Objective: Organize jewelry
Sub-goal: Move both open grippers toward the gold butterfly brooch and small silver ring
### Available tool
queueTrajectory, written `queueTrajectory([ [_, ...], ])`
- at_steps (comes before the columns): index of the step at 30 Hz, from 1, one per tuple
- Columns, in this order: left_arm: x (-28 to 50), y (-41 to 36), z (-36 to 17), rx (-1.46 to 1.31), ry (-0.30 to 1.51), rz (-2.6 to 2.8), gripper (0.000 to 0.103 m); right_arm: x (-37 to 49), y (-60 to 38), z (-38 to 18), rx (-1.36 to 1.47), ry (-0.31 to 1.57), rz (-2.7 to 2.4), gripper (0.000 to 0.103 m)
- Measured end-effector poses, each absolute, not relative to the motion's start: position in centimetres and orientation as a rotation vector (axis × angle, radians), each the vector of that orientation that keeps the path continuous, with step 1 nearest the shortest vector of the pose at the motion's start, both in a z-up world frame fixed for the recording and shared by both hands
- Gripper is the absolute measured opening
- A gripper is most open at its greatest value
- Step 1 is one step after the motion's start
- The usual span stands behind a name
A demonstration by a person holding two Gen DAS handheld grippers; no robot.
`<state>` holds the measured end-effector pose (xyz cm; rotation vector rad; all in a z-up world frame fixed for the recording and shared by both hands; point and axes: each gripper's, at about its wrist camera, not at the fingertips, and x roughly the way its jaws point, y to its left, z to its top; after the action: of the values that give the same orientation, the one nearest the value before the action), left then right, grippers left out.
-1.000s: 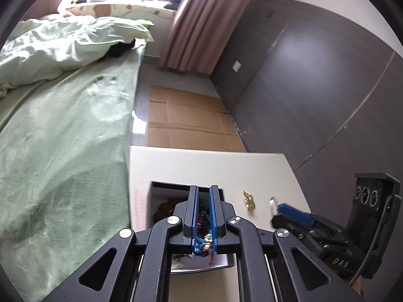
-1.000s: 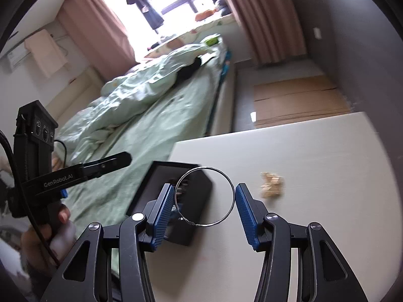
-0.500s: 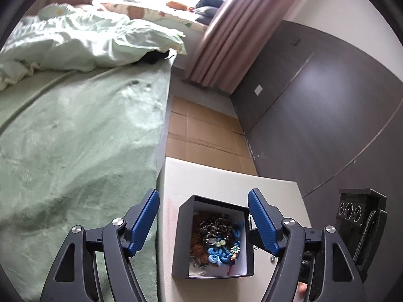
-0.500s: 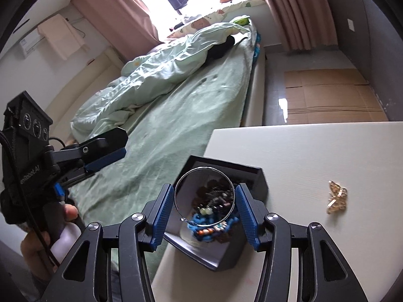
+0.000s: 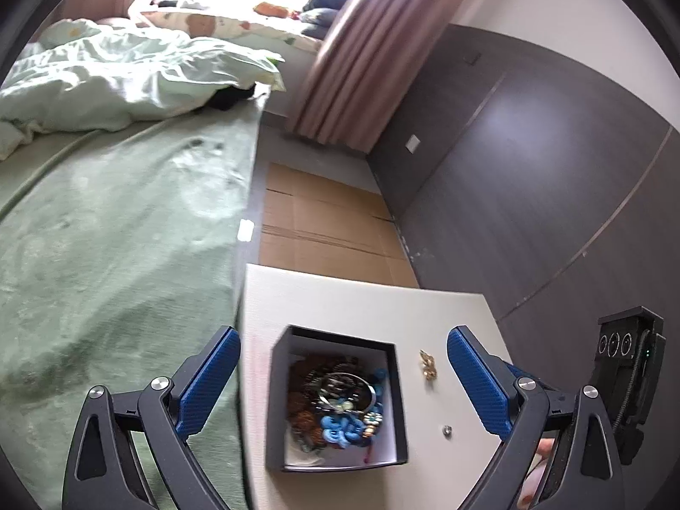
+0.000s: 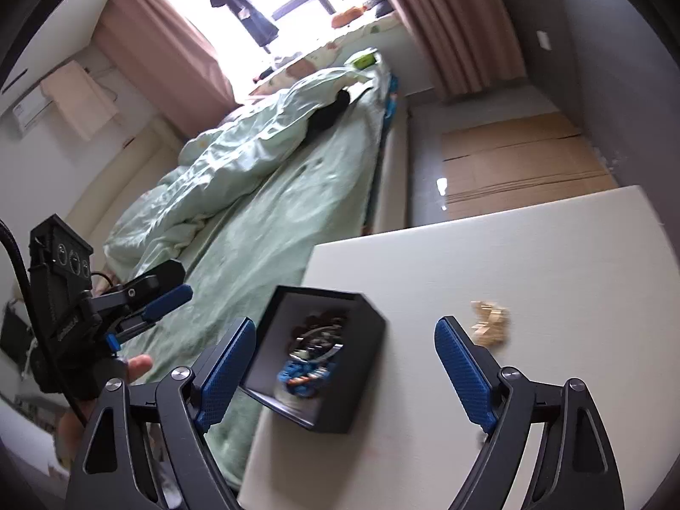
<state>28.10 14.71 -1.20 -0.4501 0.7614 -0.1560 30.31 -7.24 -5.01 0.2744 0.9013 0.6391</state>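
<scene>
A black open jewelry box (image 5: pixel 399 386) sits near the left edge of the white table (image 5: pixel 361 306). It holds blue beads, dark pieces and a silver bangle (image 5: pixel 346 386) on top. My left gripper (image 5: pixel 344 382) is open and empty, above and behind the box. My right gripper (image 6: pixel 344 365) is open and empty too; the box (image 6: pixel 352 399) lies between its fingers in that view, with the bangle (image 6: pixel 314 342) inside. A gold piece (image 5: pixel 428 364) and a small silver stud (image 5: pixel 446 430) lie on the table right of the box. The gold piece shows in the right wrist view (image 6: pixel 488 324).
A bed with a green blanket (image 5: pixel 106 233) runs along the table's left edge. Flattened cardboard (image 5: pixel 323 225) lies on the floor beyond the table. A dark panelled wall (image 5: pixel 531 170) is on the right. The left gripper body shows in the right wrist view (image 6: pixel 85 314).
My left gripper opened and let beads into the box, then drew back. My right gripper carried the silver bangle over the box, opened wide and dropped it in.
</scene>
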Motion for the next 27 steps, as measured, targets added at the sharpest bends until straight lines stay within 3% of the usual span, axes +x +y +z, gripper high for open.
queueTrajectory([
  [5, 28.4, 12.1, -1.1, -0.377, 0.76, -0.197, 0.098, 29.7, -10.1, -4.5, 0.253, 0.89, 0.56, 0.087],
  [8, 28.4, 10.2, -1.1, -0.317, 0.76, -0.218, 0.098, 28.7, -11.6, -3.9, 0.251, 0.862, 0.511, 0.103],
  [23, 28.2, 4.2, -2.8, -0.196, 0.812, -0.309, 0.098, 27.0, -16.5, -4.4, 0.144, 0.852, 0.385, 0.103],
  [27, 28.1, 3.1, -3.2, -0.15, 0.827, -0.329, 0.089, 26.4, -17.3, -4.9, 0.101, 0.844, 0.411, 0.103],
])
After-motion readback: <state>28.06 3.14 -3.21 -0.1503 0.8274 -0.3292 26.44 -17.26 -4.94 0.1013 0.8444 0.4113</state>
